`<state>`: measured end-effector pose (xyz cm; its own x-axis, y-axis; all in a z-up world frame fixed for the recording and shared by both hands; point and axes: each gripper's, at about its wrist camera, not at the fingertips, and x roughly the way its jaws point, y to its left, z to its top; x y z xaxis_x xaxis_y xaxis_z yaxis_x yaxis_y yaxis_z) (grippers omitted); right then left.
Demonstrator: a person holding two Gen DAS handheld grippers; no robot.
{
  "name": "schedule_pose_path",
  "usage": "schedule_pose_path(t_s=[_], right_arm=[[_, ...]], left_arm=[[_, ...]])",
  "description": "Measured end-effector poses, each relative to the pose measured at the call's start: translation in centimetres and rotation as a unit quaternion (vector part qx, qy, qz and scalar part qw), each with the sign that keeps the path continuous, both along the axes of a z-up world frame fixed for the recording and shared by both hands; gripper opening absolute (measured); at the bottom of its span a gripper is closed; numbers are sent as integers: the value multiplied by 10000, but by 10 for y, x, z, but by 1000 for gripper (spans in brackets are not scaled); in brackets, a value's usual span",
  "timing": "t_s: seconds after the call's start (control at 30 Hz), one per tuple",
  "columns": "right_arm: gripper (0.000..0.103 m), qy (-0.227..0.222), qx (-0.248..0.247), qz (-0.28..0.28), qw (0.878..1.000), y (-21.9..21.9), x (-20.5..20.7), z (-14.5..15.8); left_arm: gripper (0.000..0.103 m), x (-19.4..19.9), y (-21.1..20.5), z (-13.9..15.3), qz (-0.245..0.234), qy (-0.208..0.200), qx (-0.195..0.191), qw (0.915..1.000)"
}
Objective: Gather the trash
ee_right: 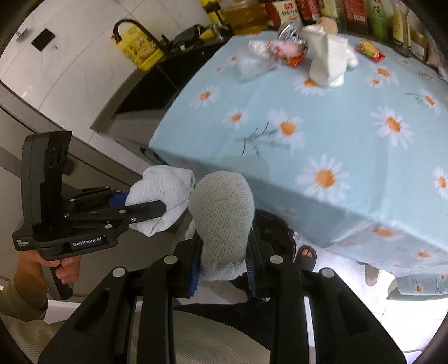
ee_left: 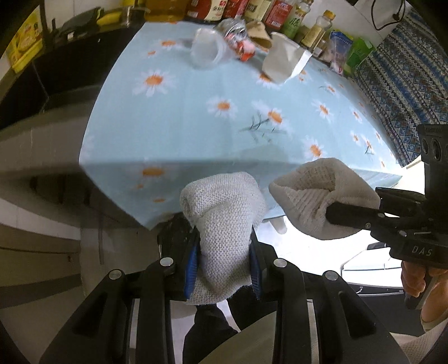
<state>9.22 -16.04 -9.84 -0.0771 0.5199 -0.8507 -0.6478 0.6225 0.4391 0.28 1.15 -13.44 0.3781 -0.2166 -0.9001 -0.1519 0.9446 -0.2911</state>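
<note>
Both the left tool [ee_left: 224, 238] and right tool [ee_right: 222, 238] are sock-covered; closure cannot be told. Nothing is held. The white carton [ee_left: 282, 60] is seen upright on the surface [ee_left: 224, 126].

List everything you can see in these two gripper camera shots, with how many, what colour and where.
Tablecloth: one, light blue with white and orange daisies, covering the table.
Clear plastic cup: one, transparent, on its side at the far end of the table.
White paper bag: one, white, crumpled, far end, right of the cup.
Snack wrappers: several, silver and red, between cup and bag; exact count unclear.
Bottles: a row, mixed colours, along the far edge.
Yellow oil jug: one, on the dark counter to the left.
Left gripper: one, black, fingers wrapped in white knit cloth.
Right gripper: one, black, same white cloth.
</note>
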Motion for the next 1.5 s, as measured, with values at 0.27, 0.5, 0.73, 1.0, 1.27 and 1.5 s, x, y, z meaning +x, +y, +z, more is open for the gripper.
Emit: schedule_pose_path(t_s=[0.27, 0.5, 0.73, 1.0, 1.27, 1.5], right_arm=[[29, 175, -399, 81, 9990, 18, -14, -37], [42, 328, -475, -52, 9983, 28, -12, -53], [50, 495, -476, -285, 9972, 28, 0, -57], [50, 418, -455, -279, 9977, 23, 2, -50], [49, 284, -416, -324, 9982, 19, 2, -36], [50, -29, -244, -487, 9985, 8, 8, -6]], left_arm=[[29, -11, 10, -40, 24, 325, -266, 9991], [36, -7, 13, -65, -64, 551, -472, 9973], [61, -4, 15, -74, -5, 683, -572, 9960], [61, -4, 25, -67, 102, 589, -520, 9969], [61, -4, 27, -53, 148, 456, -418, 9980], [61, -2, 31, -17, 151, -112, -211, 9996]])
